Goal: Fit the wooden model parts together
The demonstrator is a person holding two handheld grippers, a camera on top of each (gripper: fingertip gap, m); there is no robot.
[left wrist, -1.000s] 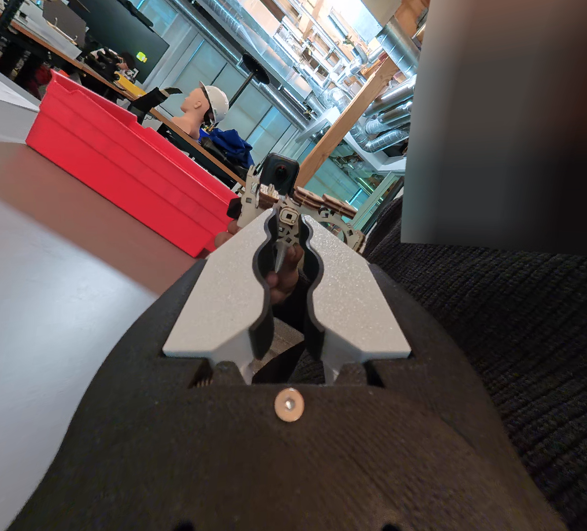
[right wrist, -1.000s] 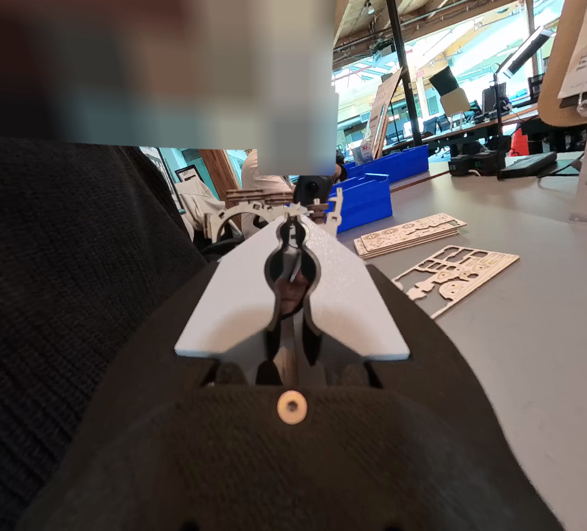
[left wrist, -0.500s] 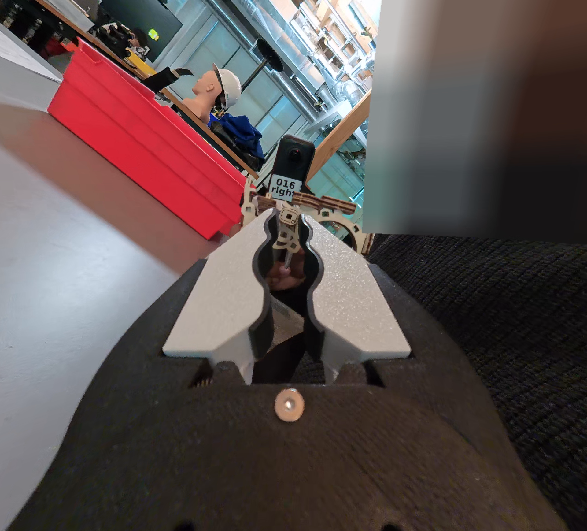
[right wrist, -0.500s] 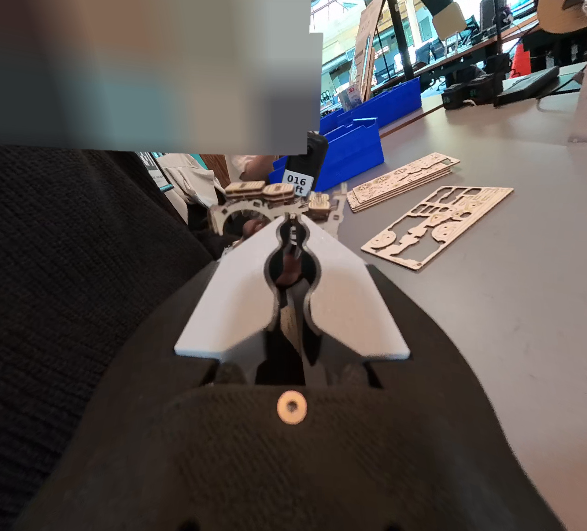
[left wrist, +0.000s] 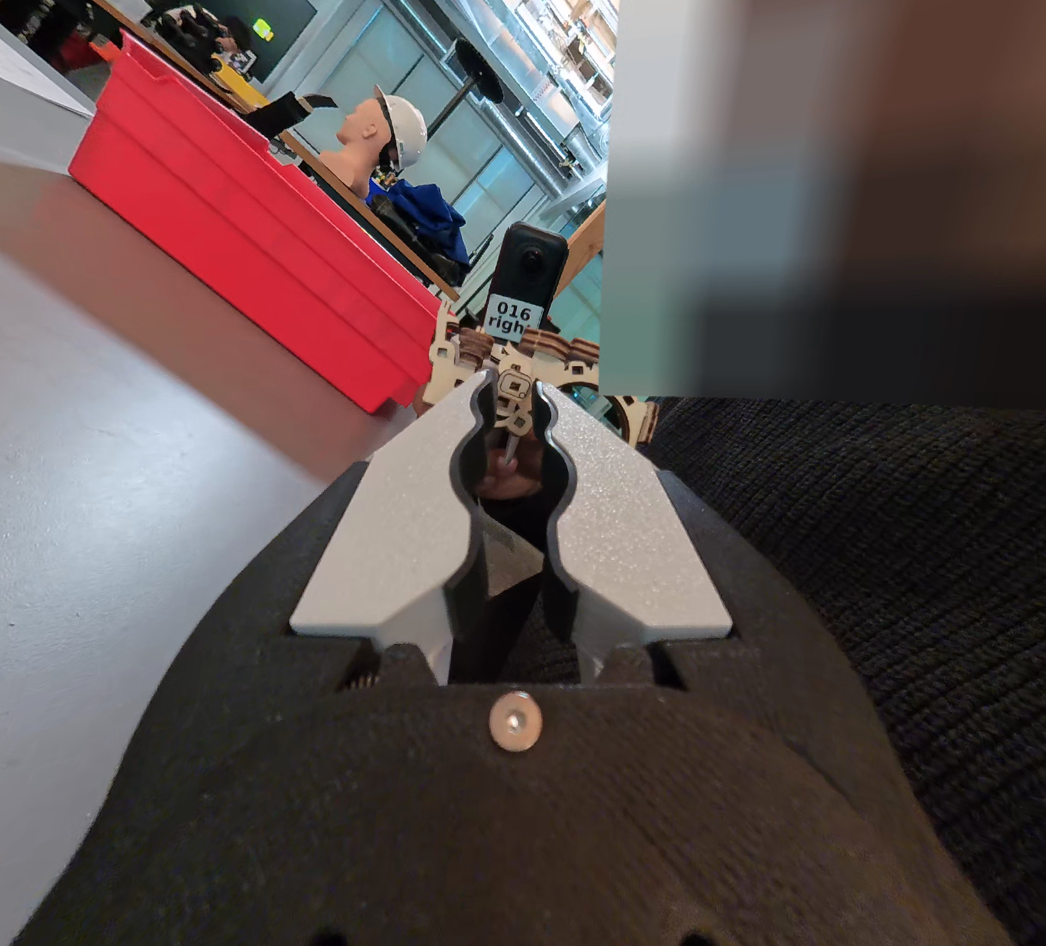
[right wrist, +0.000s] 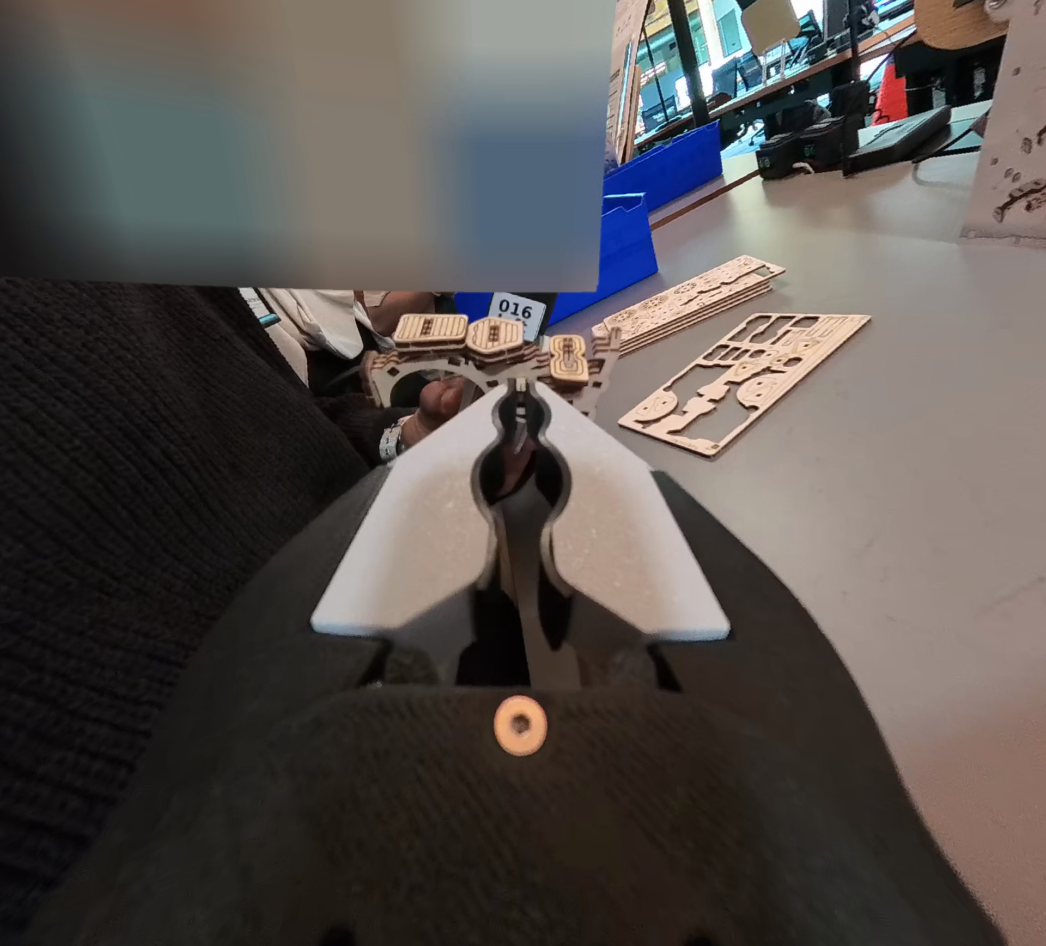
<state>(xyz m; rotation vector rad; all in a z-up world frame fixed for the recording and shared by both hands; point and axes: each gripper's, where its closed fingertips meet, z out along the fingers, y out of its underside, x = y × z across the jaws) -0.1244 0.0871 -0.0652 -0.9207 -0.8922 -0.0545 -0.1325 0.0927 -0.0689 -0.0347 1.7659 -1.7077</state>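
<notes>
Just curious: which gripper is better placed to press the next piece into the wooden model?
Left: the left gripper pinches a small wooden part right against the wooden model, which the right gripper seems to steady.

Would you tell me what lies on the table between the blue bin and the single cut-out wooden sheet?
In the right wrist view, a stack of wooden part sheets lies between the blue bin and the cut-out wooden sheet.

Both cameras sit low over the worktop (left wrist: 102,494), each looking forward along its own fingers (left wrist: 396,534). They face each other closely, sharing the wooden model (right wrist: 481,352) between them; each sees the other's camera (left wrist: 532,262) just behind it.
</notes>
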